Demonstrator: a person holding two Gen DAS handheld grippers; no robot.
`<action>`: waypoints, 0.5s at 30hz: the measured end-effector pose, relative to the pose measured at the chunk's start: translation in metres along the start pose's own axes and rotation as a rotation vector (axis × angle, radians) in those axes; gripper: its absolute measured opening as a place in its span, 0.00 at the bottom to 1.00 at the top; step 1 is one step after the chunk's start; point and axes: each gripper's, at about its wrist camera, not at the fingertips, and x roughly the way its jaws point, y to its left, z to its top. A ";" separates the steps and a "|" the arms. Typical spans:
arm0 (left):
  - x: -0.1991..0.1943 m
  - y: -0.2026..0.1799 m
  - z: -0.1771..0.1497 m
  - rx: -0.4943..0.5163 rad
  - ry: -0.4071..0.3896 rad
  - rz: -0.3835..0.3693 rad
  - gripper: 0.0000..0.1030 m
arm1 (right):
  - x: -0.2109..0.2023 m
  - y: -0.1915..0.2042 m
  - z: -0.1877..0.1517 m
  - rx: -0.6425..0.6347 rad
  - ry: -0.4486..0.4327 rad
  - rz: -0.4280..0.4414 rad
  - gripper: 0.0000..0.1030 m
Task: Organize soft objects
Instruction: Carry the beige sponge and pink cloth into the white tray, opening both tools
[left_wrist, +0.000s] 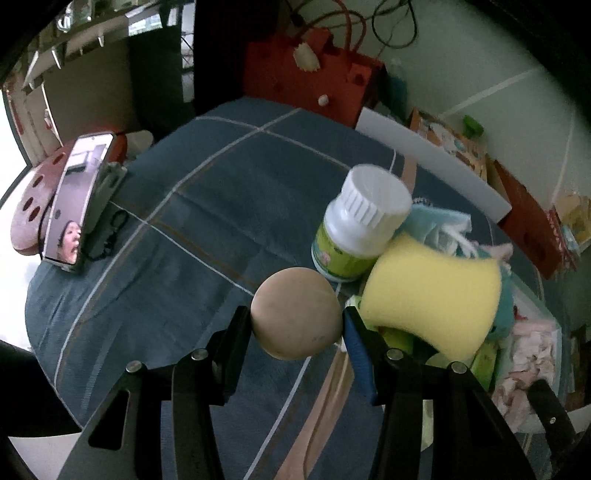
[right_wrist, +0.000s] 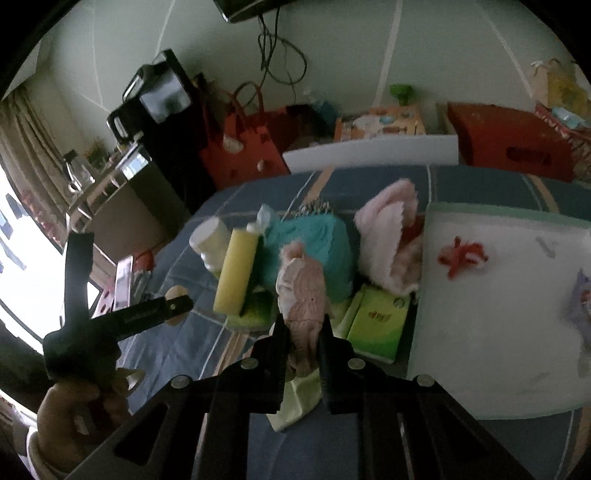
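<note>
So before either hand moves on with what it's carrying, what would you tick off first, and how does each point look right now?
1. Left gripper has the tan ball between its pads: ok.
2. Right gripper is closed on the pink plush toy: ok.
3. The plush hangs free of the pile below: cannot tell, its lower end overlaps a pale green sheet.
4. White tray has bare room for more: ok, only a red woolly bit and a purple item lie on it.
5. White-capped bottle stands steady: not ok, it leans against the yellow sponge.
</note>
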 end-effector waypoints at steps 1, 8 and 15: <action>-0.003 0.000 0.001 -0.003 -0.011 0.004 0.50 | -0.003 -0.002 0.001 0.007 -0.011 -0.002 0.15; -0.031 -0.014 0.007 0.025 -0.100 0.015 0.50 | -0.021 -0.019 0.011 0.056 -0.065 -0.012 0.15; -0.056 -0.044 0.012 0.092 -0.154 -0.015 0.50 | -0.043 -0.054 0.018 0.140 -0.124 -0.059 0.15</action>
